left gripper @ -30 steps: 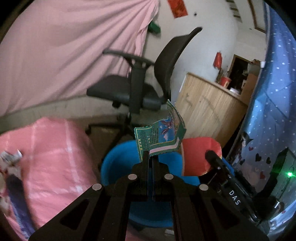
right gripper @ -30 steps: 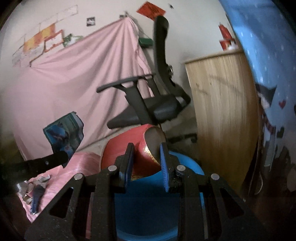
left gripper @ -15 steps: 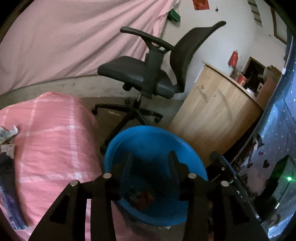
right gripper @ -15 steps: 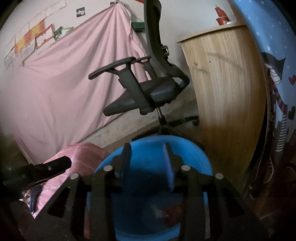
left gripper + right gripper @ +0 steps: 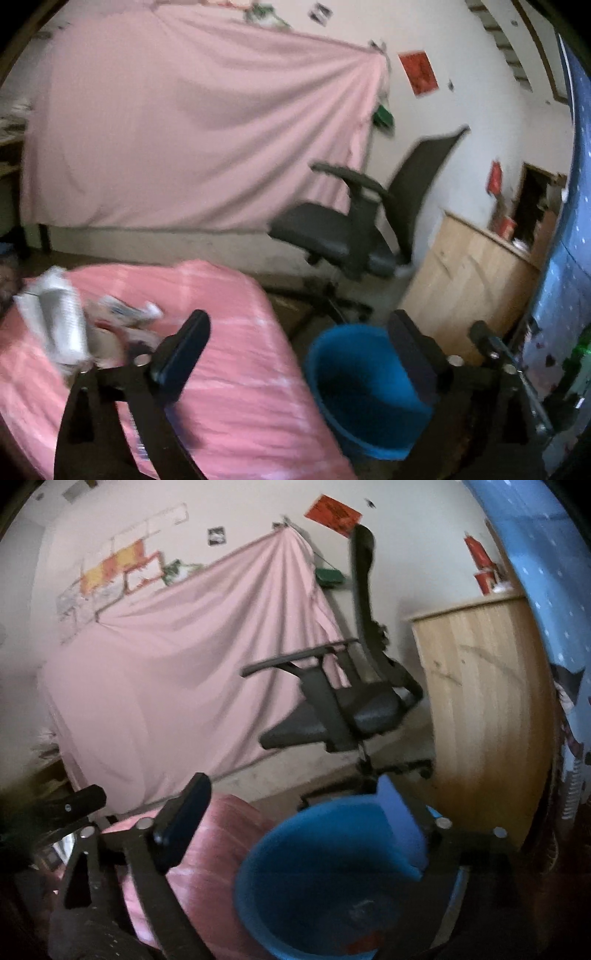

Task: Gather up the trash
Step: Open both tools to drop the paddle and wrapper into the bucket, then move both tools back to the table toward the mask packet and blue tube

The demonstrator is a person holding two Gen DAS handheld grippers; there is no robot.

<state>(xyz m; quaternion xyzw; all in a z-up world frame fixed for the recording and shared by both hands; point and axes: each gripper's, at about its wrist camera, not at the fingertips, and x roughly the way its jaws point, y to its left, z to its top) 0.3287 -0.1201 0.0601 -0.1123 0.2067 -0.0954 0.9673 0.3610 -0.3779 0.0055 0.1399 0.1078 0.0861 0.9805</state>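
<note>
A blue bucket [image 5: 365, 391] stands on the floor beside a pink-covered table [image 5: 229, 398]; it also shows in the right wrist view [image 5: 325, 882] with a red scrap [image 5: 364, 943] at its bottom. My left gripper [image 5: 299, 339] is wide open and empty, above the table's right edge and the bucket. My right gripper [image 5: 295, 805] is wide open and empty above the bucket. Several white and blue wrappers [image 5: 125, 312] and a crumpled white paper [image 5: 55, 317] lie on the table at the left.
A black office chair [image 5: 354, 236] stands behind the bucket. A wooden cabinet [image 5: 469, 280] is at the right, next to a blue dotted cloth [image 5: 569, 258]. A pink sheet [image 5: 177, 140] hangs on the back wall.
Both grippers dropped their trash, the green wrapper and the red piece, into the bucket. Both have since opened wide and lifted, and the left has swung left toward the table.
</note>
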